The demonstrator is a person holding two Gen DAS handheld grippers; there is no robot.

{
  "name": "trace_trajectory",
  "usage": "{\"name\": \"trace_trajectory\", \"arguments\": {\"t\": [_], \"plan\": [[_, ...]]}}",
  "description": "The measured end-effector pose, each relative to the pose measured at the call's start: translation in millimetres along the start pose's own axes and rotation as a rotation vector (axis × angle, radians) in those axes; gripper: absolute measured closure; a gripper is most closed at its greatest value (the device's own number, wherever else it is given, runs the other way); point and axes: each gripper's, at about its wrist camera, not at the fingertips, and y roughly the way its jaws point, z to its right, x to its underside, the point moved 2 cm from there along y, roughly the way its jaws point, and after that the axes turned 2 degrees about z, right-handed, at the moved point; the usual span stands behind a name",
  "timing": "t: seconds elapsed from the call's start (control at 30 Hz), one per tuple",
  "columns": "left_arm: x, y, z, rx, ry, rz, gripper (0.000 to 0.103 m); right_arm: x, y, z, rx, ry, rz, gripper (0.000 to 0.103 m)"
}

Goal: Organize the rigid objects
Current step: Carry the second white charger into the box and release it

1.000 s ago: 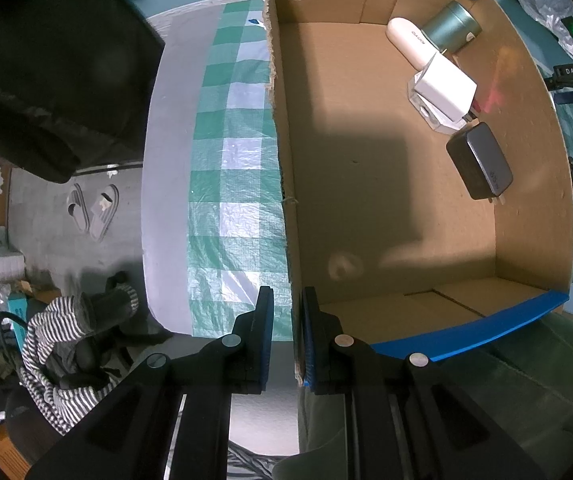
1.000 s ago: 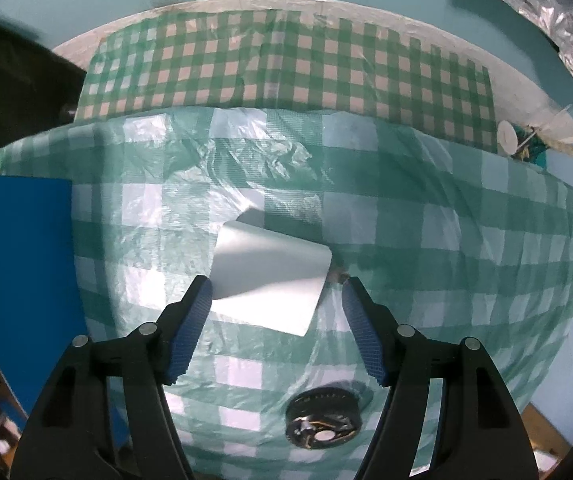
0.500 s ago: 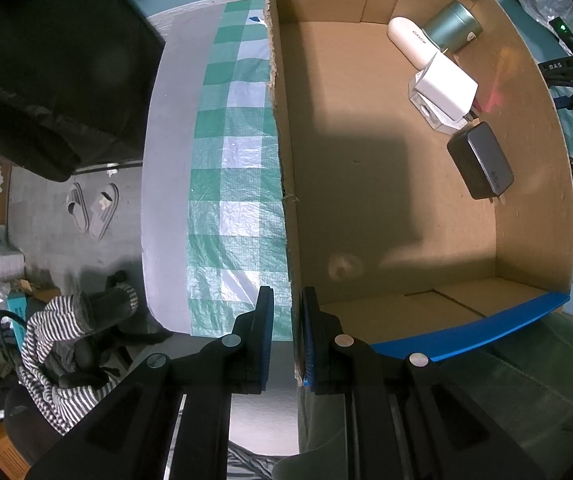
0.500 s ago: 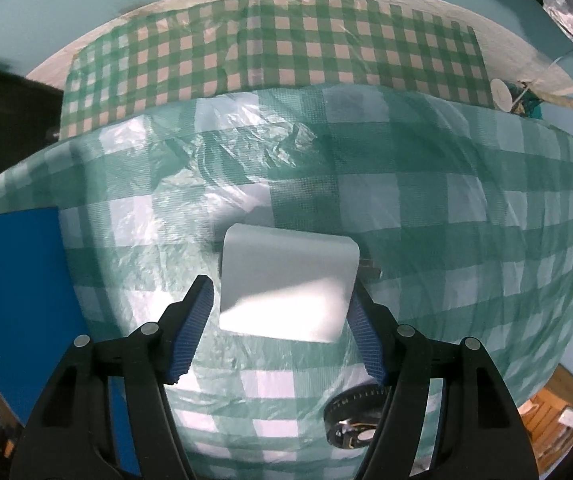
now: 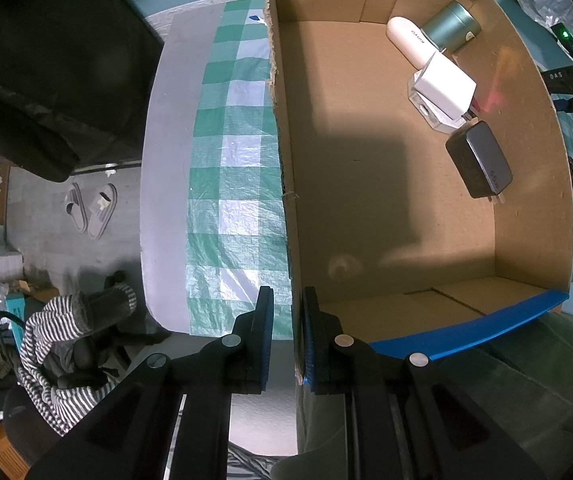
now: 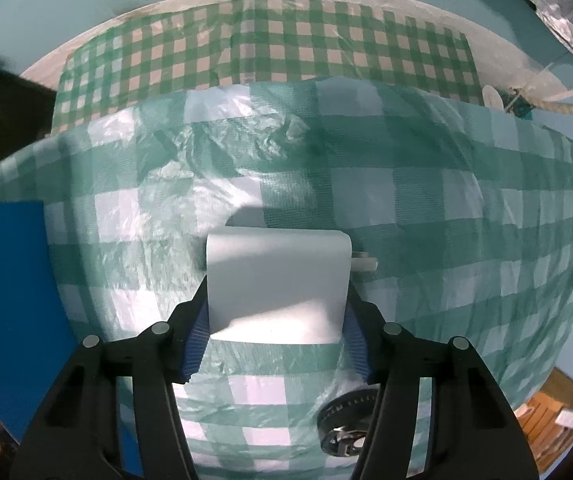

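So the right gripper (image 6: 276,342) has its 2 blue-padded fingers (image 6: 196,344) pressed against the left and right sides of a white charger block (image 6: 278,284), clamped on it. The block sits dead center in the right wrist view, flat face toward the camera, and it runs a bit longer up the frame than across. Its prongs (image 6: 364,265) stick out sideways toward the right of the frame, near its top right corner. It's over the green checked tablecloth (image 6: 446,240); can't tell if it's touching the cloth or lifted off it. A black round dial thing (image 6: 344,426) lies on the cloth at lower right, just under the right finger.

The left gripper (image 5: 288,336) comes in from the bottom middle of its view, fingers pointing up the frame, nearly closed and straddling the left wall of the cardboard box (image 5: 286,184), 1 finger outside and 1 inside. Looks like it's pinching the wall.

Inside the box, all bunched in the upper right: a black adapter (image 5: 479,159) lying diagonally, a white adapter (image 5: 444,89) above it, a white oval case (image 5: 408,42) and a grey-green tin (image 5: 450,28) in the far corner.
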Motion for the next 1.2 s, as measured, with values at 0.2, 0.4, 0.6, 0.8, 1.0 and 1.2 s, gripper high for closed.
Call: {"name": "trace_trajectory", "arguments": {"t": [0.2,0.4,0.6,0.8,1.0,1.2], "plan": [[0.4,1.0,0.0,0.0,0.003,0.001,0.089,11.6,-13.4,-9.1,-0.013,-0.078,0.015,0.045],[0.5,2.6,2.2,-0.001,0.011,0.001,0.089,23.3,-32.8,-25.1,-0.032,-0.151,0.036,0.045],[0.5,2.2,2.7,-0.002,0.012,0.002,0.089,33.0,-57.9,-48.1,-0.062,-0.228,0.059,0.045],[0.5,2.1,2.8,-0.002,0.012,0.002,0.089,41.8,-85.5,-72.0,-0.09,-0.316,0.088,0.045],[1.1,1.3,2.6,-0.002,0.01,0.005,0.089,47.9,-110.0,-98.2,-0.104,-0.417,0.113,0.045],[1.5,1.0,2.3,-0.001,0.009,0.006,0.089,55.4,-129.5,-119.3,-0.106,-0.527,0.133,0.045]]}}
